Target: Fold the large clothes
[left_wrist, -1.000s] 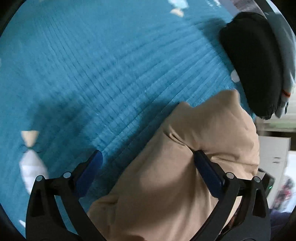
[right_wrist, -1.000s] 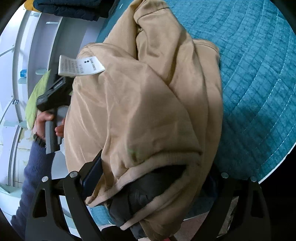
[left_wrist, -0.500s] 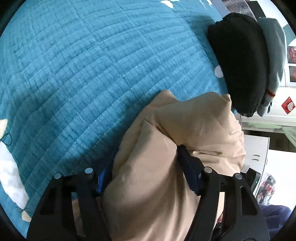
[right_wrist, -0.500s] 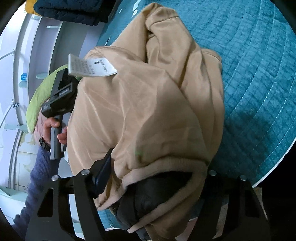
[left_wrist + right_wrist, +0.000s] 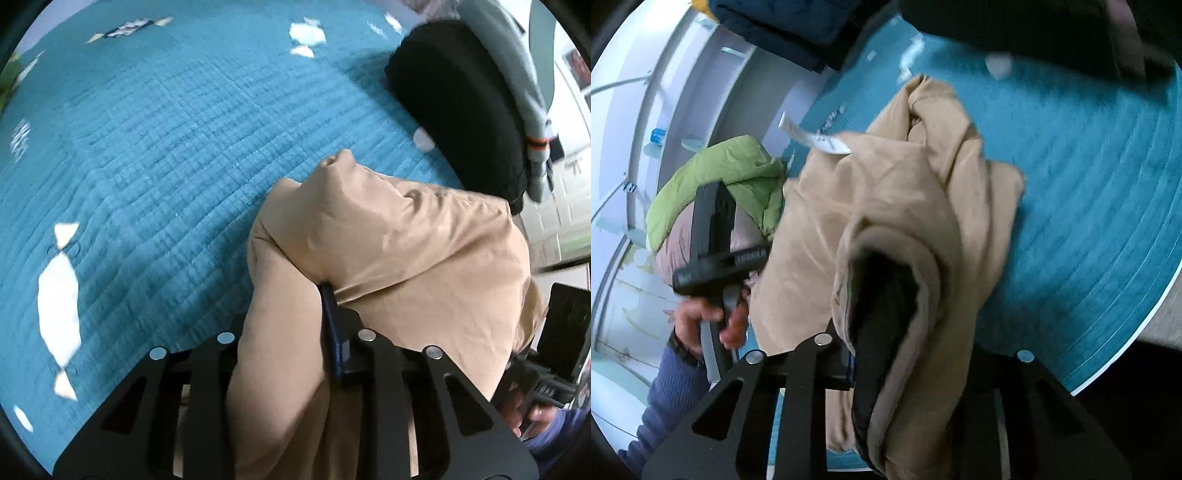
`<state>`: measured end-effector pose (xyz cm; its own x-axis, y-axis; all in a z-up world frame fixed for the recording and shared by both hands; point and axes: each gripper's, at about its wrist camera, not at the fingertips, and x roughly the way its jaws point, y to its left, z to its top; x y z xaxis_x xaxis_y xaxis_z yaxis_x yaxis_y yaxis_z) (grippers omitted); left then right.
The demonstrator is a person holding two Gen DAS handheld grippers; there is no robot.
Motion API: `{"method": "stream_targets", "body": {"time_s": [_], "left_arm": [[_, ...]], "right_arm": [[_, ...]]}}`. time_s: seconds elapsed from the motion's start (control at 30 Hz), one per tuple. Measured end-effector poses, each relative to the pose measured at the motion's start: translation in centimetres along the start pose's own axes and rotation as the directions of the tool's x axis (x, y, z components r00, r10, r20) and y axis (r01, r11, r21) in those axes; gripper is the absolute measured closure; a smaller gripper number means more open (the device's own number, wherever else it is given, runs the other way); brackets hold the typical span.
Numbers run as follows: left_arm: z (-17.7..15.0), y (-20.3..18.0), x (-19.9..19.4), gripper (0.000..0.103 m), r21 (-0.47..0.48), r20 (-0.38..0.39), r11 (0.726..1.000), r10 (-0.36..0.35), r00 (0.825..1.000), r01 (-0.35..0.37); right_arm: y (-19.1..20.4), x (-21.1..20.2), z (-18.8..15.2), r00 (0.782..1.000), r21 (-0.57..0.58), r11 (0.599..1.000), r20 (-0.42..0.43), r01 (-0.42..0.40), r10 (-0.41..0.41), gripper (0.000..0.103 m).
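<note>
Pinching bunched folds, left gripper (image 5: 291, 332) and right gripper (image 5: 908, 354) hold the tan garment (image 5: 399, 258) lower-centre above the teal quilt (image 5: 166, 147), probably for spreading.

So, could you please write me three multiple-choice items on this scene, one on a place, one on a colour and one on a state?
1. Where does the black garment lie relative to the tan garment in the left wrist view?
A. beyond it, near the bed's far edge
B. under the left claw
C. folded inside it

2. What colour is the quilt?
A. red
B. teal
C. grey

3. What is the left claw doing?
A. gaping wide over bare quilt
B. clamped on tan fabric
C. gripping the white label

Key: A, it sits beyond the tan bundle; B, its stitched surface is teal; B, tan cloth is pinched between its fingers.
</note>
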<state>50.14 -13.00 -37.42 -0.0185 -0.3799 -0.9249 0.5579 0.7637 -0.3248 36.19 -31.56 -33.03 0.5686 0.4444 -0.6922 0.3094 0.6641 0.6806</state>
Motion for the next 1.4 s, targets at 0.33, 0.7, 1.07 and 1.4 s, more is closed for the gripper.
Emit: {"method": "stream_targets", "body": {"time_s": [0.33,0.7,1.07,1.4], "left_arm": [[-1.5,-2.5,-8.1,0.078,-0.076,0.224,0.988,-0.115,0.968,0.135],[7.3,-13.9,-18.8,0.078,0.087,0.378,0.981,-0.192,0.906,0.172],[27.9,-32.1,-20.4,0.077,0.324,0.367,0.94,-0.229,0.902,0.107],[32.0,-27.4,-11.3,0.029,0.082,0.484,0.993,0.034,0.875,-0.084]], "right_arm": [[3.4,-5.7,5.2,0.997,-0.11,0.992,0.046,-0.058,0.063,0.081],[4.4,-17.9,13.0,0.949,-0.093,0.967,0.191,-0.237,0.251,0.081],[-3.5,-26.1,26.7,0.843,0.063,0.933,0.452,-0.355,0.291,0.081],[-17.2,-16.6,34.2,0.955,0.331,0.934,0.294,-0.136,0.035,0.063]]}}
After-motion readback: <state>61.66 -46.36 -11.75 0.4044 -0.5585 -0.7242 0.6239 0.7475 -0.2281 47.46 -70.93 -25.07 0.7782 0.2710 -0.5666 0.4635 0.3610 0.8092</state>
